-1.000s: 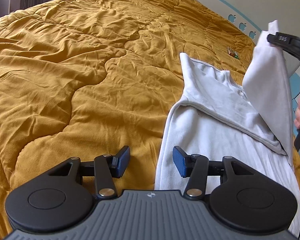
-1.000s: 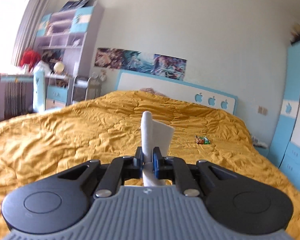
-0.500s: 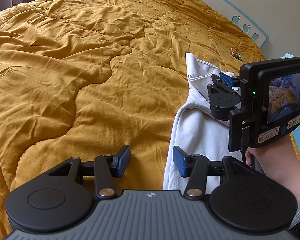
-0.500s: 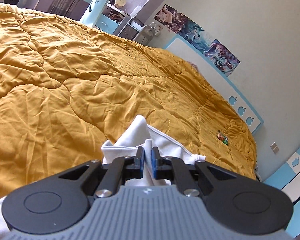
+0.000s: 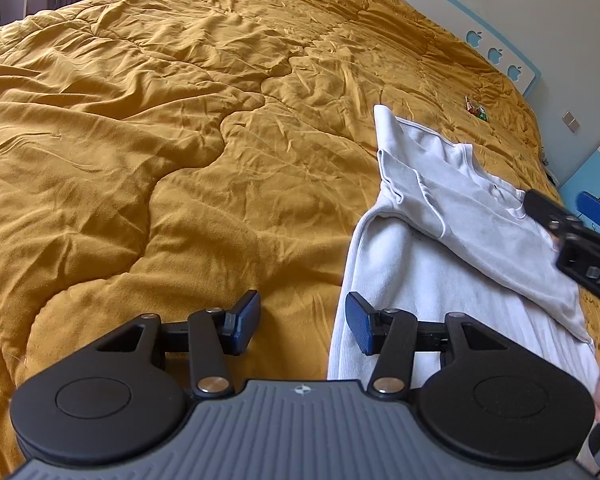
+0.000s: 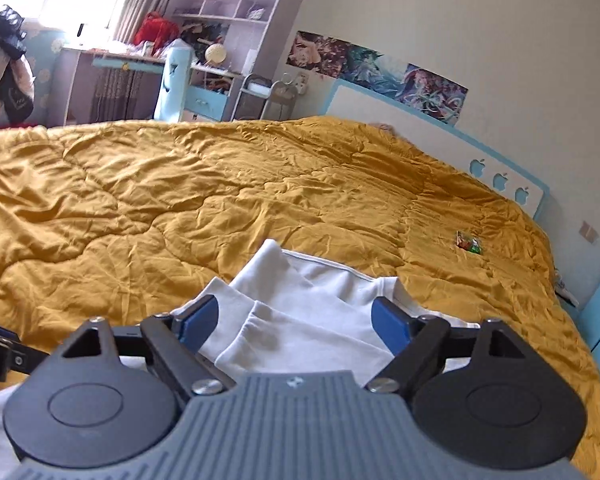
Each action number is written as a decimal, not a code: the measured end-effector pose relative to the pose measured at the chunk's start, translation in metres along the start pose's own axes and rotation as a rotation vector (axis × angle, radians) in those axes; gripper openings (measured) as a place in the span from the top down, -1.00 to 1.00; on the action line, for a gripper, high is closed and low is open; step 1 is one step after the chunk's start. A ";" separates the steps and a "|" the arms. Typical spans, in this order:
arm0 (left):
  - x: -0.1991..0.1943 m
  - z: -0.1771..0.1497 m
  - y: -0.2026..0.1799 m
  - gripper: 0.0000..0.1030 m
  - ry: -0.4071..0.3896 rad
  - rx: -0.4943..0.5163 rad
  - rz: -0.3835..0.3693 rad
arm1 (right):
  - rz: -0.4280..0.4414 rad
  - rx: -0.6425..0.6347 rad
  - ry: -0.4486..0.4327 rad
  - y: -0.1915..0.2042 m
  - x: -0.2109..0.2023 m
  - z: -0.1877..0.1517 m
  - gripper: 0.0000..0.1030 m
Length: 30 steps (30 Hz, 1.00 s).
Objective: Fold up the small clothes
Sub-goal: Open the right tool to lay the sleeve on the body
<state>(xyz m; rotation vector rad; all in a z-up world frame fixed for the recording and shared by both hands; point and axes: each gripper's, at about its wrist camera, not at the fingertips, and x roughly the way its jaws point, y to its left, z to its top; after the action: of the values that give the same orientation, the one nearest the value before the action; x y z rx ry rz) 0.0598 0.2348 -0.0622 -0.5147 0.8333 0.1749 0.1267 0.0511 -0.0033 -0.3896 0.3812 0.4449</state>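
Right claw (image 6: 294, 326), a second ago pinching the white garment's (image 5: 452, 216) sleeve aloft, is now opening with nothing gripped, sleeve dropped across the body just ahead of it on the bed (image 5: 180, 140); left claw (image 5: 302, 322) half-spread, empty; sleeve fold judged done.

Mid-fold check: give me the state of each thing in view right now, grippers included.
white garment: lying on the quilt, one side folded across the body, held by neither gripper.
left gripper: open, empty, over the garment's left edge.
right gripper: jaws opening, pads clear of the cloth.
yellow quilt: spread over the bed, wrinkled.
small wrapper: lying loose on the quilt.
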 end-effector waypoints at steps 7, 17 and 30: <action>0.001 -0.007 -0.010 -0.14 -0.036 0.045 0.041 | -0.031 0.324 -0.174 -0.095 -0.149 0.009 -0.58; -0.019 -0.019 -0.017 -0.14 -0.052 0.087 0.056 | -0.157 0.466 -0.110 -0.145 -0.305 -0.076 -0.59; -0.068 -0.049 0.007 -0.17 -0.010 -0.036 -0.149 | -0.083 0.675 0.221 -0.163 -0.305 -0.220 -0.59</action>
<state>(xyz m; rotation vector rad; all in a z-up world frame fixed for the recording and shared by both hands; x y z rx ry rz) -0.0202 0.2195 -0.0412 -0.6069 0.7803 0.0551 -0.1084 -0.2838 -0.0148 0.2055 0.6977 0.1716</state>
